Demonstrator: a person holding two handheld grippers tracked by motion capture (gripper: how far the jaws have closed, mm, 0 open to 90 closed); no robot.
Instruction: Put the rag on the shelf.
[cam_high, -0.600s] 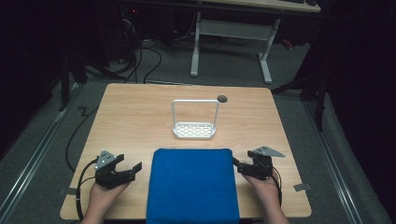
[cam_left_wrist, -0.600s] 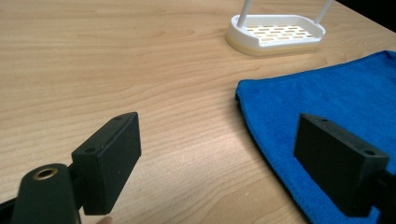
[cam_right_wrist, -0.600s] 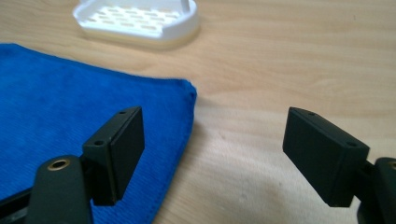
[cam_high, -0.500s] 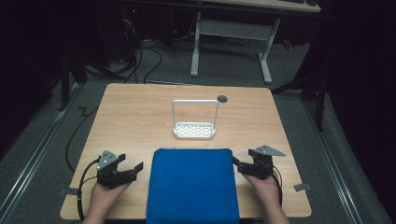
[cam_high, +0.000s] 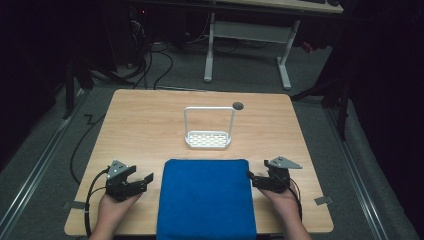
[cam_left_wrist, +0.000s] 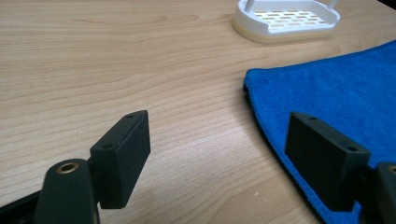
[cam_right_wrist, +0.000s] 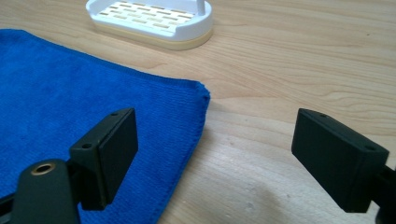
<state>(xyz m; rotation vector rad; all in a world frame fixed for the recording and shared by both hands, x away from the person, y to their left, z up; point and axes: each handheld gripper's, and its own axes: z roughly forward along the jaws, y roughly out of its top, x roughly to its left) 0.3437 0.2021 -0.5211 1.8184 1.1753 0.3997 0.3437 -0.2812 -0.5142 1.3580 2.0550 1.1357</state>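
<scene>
Both open claws flank blue towel (cam_high: 206, 200), long axis toward the person.

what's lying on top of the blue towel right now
Nothing lies on the blue towel; it is spread flat on the table. Whatever is under it is covered. The white rack stands beyond it, apart.

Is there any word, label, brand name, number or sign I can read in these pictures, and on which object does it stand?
None: no readable text anywhere.
Blue towel: plain, no tag or label visible.
White slotted tray: only slots, no brand mark.
Wooden table: bare wood grain, no sticker.
Left claw and right claw: black parts, no markings visible.
</scene>
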